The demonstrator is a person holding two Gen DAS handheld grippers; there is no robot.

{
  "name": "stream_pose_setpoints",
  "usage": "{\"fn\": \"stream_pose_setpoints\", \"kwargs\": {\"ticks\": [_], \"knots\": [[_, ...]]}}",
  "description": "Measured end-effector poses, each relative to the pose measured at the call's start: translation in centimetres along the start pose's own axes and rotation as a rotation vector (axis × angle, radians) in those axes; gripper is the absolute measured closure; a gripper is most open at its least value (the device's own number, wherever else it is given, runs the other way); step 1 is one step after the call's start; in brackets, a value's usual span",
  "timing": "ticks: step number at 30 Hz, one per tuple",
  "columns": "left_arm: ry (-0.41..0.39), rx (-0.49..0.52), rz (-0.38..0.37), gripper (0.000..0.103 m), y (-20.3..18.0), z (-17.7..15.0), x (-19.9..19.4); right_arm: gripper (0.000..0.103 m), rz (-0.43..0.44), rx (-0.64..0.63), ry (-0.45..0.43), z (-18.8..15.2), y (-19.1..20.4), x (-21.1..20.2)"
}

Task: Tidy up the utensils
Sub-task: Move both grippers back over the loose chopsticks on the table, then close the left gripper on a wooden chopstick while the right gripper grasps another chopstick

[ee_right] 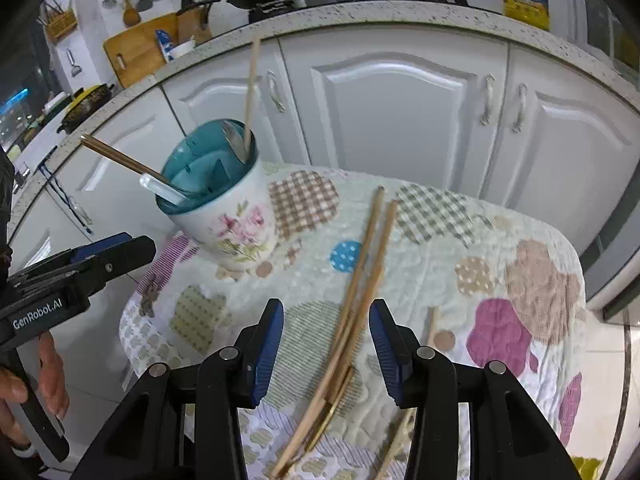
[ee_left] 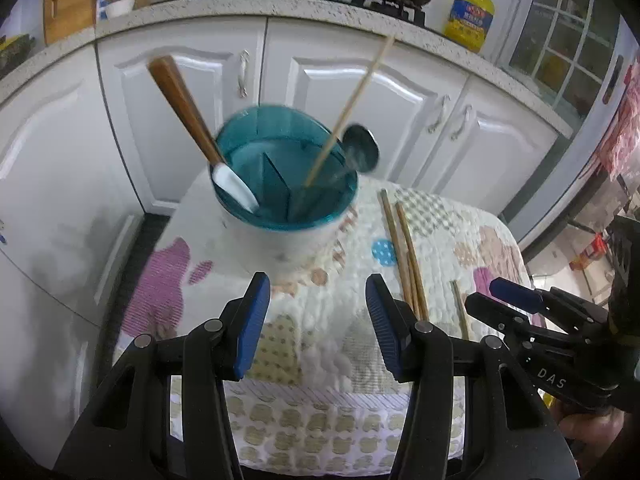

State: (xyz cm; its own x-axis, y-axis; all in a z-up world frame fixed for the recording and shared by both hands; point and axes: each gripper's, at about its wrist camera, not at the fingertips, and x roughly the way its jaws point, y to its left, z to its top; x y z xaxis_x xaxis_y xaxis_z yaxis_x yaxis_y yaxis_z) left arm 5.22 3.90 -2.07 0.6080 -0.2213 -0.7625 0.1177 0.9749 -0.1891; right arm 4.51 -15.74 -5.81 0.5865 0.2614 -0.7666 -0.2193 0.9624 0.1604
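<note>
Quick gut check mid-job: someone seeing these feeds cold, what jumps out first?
Probably the flowered cup with a teal divided insert near the table's far left, already holding a wood-handled spatula, a metal spoon and one chopstick. Next, the loose chopsticks lying on the patchwork cloth, running between the open pads of the right tool; the left tool is open and empty.
</note>
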Motion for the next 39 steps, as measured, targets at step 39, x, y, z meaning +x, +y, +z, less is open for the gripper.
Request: {"fn": "stream_pose_setpoints", "kwargs": {"ticks": [39], "knots": [[0.206, 0.014, -0.082, 0.054, -3.7, -2.4, 9.2, 0.081, 0.044, 0.206, 0.205, 6.0, -7.3, 13.2]]}}
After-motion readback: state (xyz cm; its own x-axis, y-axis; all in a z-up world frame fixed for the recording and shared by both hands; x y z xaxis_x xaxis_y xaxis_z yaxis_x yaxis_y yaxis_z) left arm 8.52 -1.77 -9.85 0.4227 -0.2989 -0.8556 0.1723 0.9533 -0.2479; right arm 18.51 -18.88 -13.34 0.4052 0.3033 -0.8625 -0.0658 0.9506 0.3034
